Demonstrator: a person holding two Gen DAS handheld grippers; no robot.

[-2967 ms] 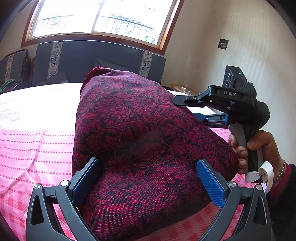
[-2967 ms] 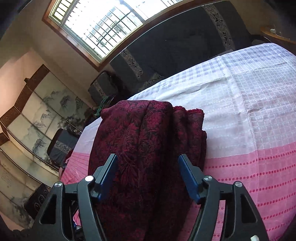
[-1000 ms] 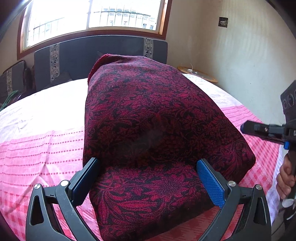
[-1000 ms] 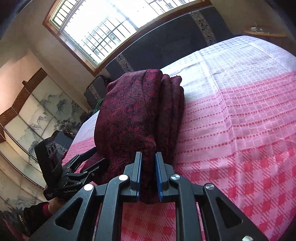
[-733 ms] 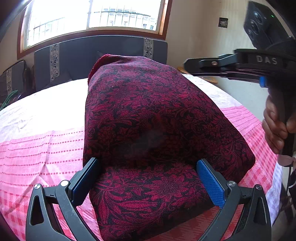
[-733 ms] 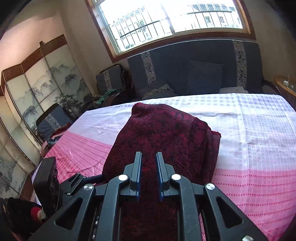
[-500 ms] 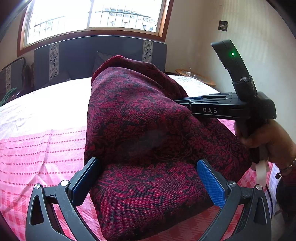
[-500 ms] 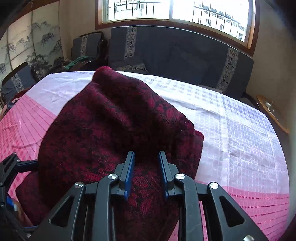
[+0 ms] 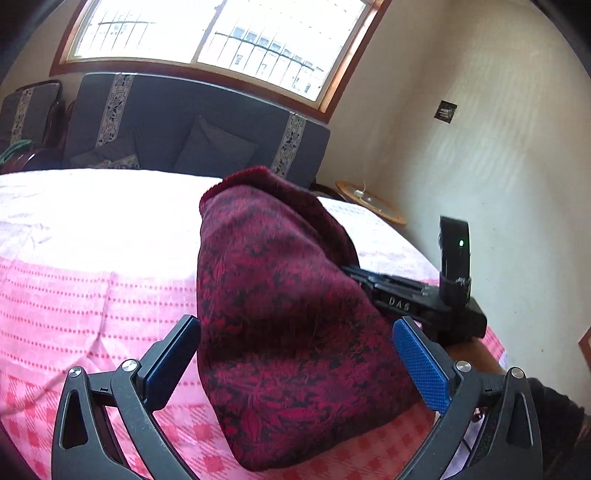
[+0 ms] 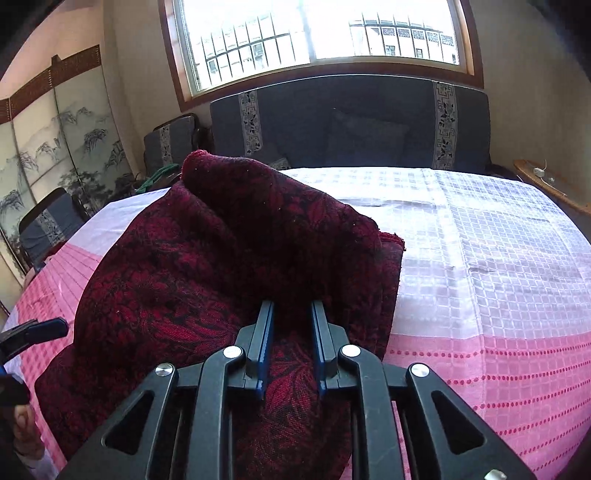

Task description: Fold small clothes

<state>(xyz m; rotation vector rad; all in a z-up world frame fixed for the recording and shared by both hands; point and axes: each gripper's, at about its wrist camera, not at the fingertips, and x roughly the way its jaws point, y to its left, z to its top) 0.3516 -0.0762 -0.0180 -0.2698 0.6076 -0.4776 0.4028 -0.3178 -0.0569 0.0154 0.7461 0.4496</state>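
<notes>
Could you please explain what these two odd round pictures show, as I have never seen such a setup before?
There is no robot here. A person holds a hand-held gripper in each hand, and each one carries a wide-angle camera looking out along its two fingers, which is why the pictures bulge.

One picture comes from the left hand-held gripper. Its blue pads stand wide apart on either side of a dark red patterned cloth, with the left pad clear of it, so it is open. The black tool at the right is the other gripper, reaching into the cloth.

The other picture comes from the right hand-held gripper. Its jaws are nearly closed and pinch a fold of the same cloth, lifting part of it.

The cloth lies on a pink and white bedspread, with a dark sofa and a window behind.
</notes>
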